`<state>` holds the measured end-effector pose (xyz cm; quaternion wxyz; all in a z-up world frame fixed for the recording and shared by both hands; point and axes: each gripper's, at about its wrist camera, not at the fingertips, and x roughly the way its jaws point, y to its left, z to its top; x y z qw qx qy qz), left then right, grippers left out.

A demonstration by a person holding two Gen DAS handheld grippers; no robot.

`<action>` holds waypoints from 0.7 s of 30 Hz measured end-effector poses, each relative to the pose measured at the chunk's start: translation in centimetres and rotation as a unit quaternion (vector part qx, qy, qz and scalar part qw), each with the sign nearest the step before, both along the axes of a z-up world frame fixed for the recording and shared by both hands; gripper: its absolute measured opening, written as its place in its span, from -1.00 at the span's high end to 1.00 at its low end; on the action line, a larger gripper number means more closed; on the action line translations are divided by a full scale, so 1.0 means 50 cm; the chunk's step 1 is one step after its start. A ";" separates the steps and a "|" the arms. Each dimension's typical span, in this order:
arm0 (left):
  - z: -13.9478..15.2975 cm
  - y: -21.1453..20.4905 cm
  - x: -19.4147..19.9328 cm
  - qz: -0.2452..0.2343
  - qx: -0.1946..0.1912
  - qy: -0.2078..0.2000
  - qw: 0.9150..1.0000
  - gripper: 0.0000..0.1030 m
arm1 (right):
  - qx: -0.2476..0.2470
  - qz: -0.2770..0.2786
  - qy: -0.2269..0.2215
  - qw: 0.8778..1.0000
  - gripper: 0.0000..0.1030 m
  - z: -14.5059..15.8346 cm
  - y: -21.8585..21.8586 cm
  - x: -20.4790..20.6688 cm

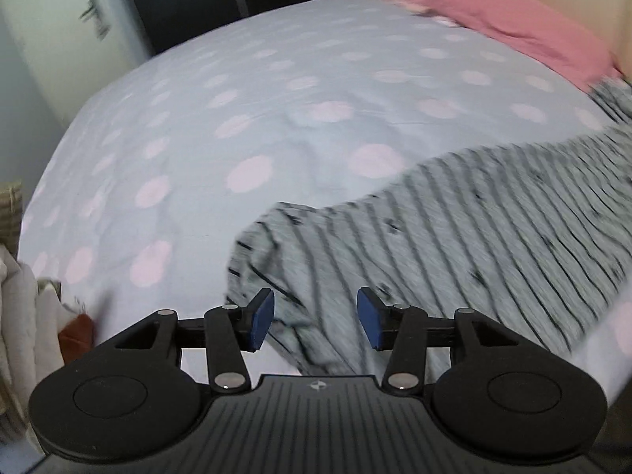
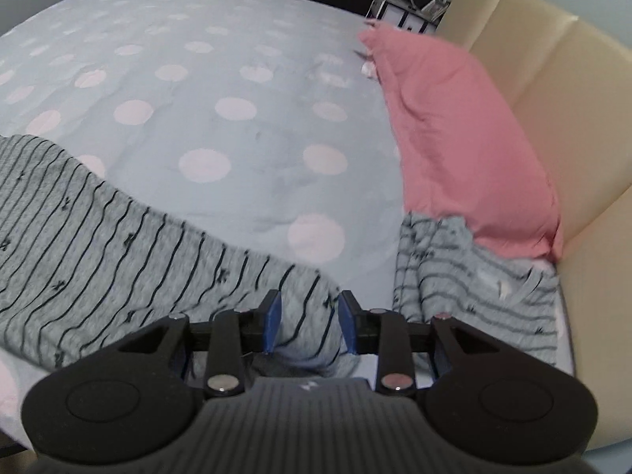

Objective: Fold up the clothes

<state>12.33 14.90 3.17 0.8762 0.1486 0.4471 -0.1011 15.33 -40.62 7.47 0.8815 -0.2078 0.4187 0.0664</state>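
Note:
A grey garment with thin black stripes [image 1: 454, 229] lies stretched across the polka-dot bed. In the left wrist view my left gripper [image 1: 316, 322] is open, its blue pads either side of the garment's bunched end, just above it. In the right wrist view the same garment [image 2: 118, 237] runs off to the left. My right gripper [image 2: 310, 326] has its pads closed in on a fold of the garment's other end. A second grey striped piece [image 2: 474, 288] lies crumpled to the right of it.
A pink pillow [image 2: 454, 126] lies by the cream padded headboard [image 2: 553, 79]; it also shows in the left wrist view [image 1: 513, 23]. The pale blue sheet with pink dots [image 1: 237, 118] covers the bed. Folded whitish cloth [image 1: 23, 316] sits at the left edge.

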 end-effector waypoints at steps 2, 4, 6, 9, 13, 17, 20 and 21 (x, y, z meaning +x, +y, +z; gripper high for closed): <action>-0.002 0.015 0.044 0.029 -0.024 0.004 0.999 0.14 | 0.001 -0.003 -0.011 1.000 0.31 0.000 0.013 0.018; -0.002 0.023 0.087 0.050 -0.042 0.007 0.998 0.11 | 0.019 -0.006 -0.015 1.000 0.30 -0.003 0.021 0.041; -0.007 0.028 0.124 0.059 -0.046 0.011 0.997 0.06 | 0.036 0.000 -0.009 0.999 0.28 -0.010 0.030 0.061; -0.028 0.029 0.166 0.062 -0.038 0.038 0.997 0.07 | 0.031 0.025 0.011 0.999 0.12 -0.040 0.051 0.100; -0.077 0.028 0.190 0.058 -0.028 0.072 0.995 0.33 | 0.004 0.040 0.054 0.998 0.03 -0.093 0.074 0.149; -0.094 0.035 0.184 0.048 -0.022 0.079 0.995 0.73 | -0.024 0.025 0.111 0.993 0.06 -0.161 0.069 0.192; -0.085 0.040 0.178 0.052 -0.031 0.074 0.995 0.82 | -0.006 0.002 0.154 0.988 0.72 -0.185 0.047 0.204; -0.078 0.041 0.177 0.055 -0.034 0.069 0.995 0.84 | 0.004 -0.004 0.154 0.988 0.78 -0.180 0.042 0.204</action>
